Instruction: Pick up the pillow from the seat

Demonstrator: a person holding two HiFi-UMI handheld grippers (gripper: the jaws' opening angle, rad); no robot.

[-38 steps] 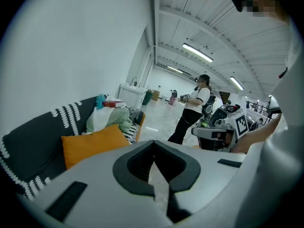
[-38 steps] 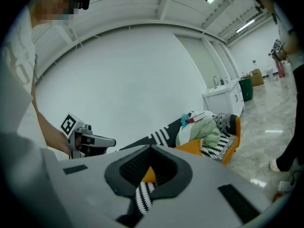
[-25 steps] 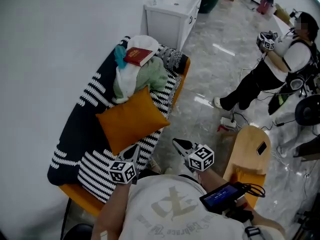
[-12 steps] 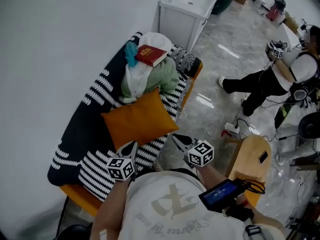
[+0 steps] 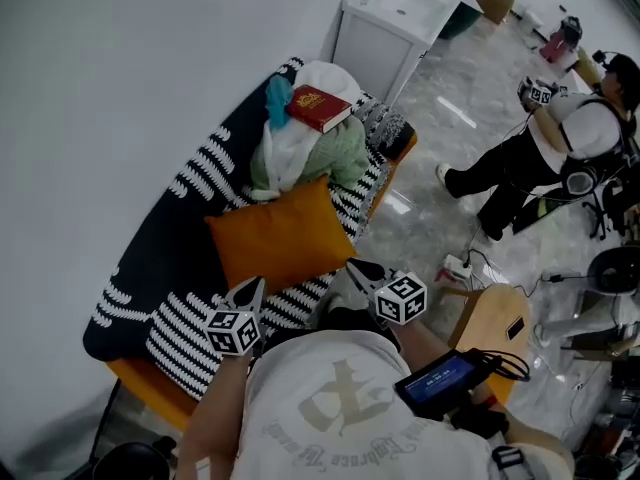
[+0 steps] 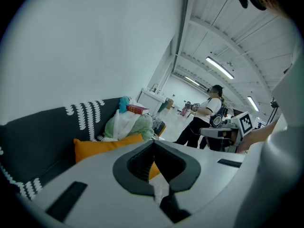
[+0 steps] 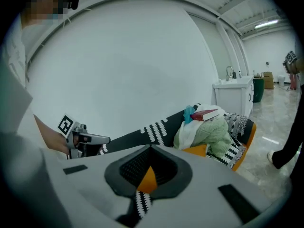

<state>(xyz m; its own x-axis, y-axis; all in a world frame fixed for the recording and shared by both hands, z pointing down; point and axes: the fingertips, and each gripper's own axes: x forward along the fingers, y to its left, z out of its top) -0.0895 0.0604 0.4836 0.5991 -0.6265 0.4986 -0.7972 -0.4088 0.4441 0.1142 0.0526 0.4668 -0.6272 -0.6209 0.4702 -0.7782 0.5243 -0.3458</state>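
Your L tongs [image 5: 254, 287] are shut, tips pressed together, nothing in them. R tongs [image 5: 357, 268] are the same: closed & empty. Both point fwd & slightly down toward the sofa [image 5: 150, 258], the L over the striped seat cover, the R by the seat's front edge. Neither touches the pillow [image 5: 283, 233].

Pillow is orange & square, lying on the seat abt mid-sofa, turned so one corner points at you. It's just ahead of the L tongs and apart from both. In the right gripper view a sliver of orange shows thru the hollow behind the closed tips.

Behind the pillow there's a clothes heap [image 5: 305, 158], green & white w/ a teal piece, its near side against the pillow's far edge. A red book [image 5: 318, 106] lies on top of the heap. Past the sofa's far end stands a white sink cabinet [image 5: 385, 38]. On the glossy tiled floor [image 5: 430, 218] at right is another person [image 5: 545, 143] w/ a marker cube up at their chest. A wooden chair [image 5: 495, 318] is close by your R side.
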